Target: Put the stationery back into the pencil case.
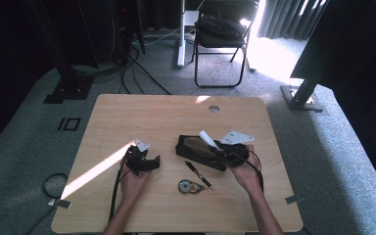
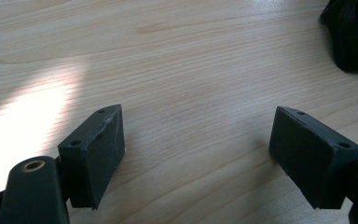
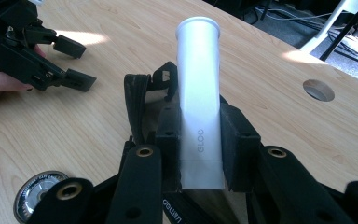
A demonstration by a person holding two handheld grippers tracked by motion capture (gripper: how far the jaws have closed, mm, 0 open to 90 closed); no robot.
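Observation:
My right gripper (image 1: 215, 147) is shut on a white glue stick (image 1: 207, 138) marked GLOO, which points up and away from the jaws over an open black pouch (image 1: 196, 151). In the right gripper view the glue stick (image 3: 198, 88) is pinched low on its body between both pads of my right gripper (image 3: 199, 128), with the pouch (image 3: 137, 100) beneath it. My left gripper (image 1: 155, 163) rests at the table's middle left, open and holding nothing. In its own view the left gripper (image 2: 196, 140) has its jaws spread wide over bare wood, and the pouch (image 2: 352, 32) shows at the top right.
A black pen (image 1: 199, 175) and a round tape roller (image 1: 188, 186) lie in front of the pouch. A cable hole (image 1: 214, 108) sits near the table's (image 1: 127, 112) far edge. A folding chair (image 1: 223, 44) and cables are on the floor beyond.

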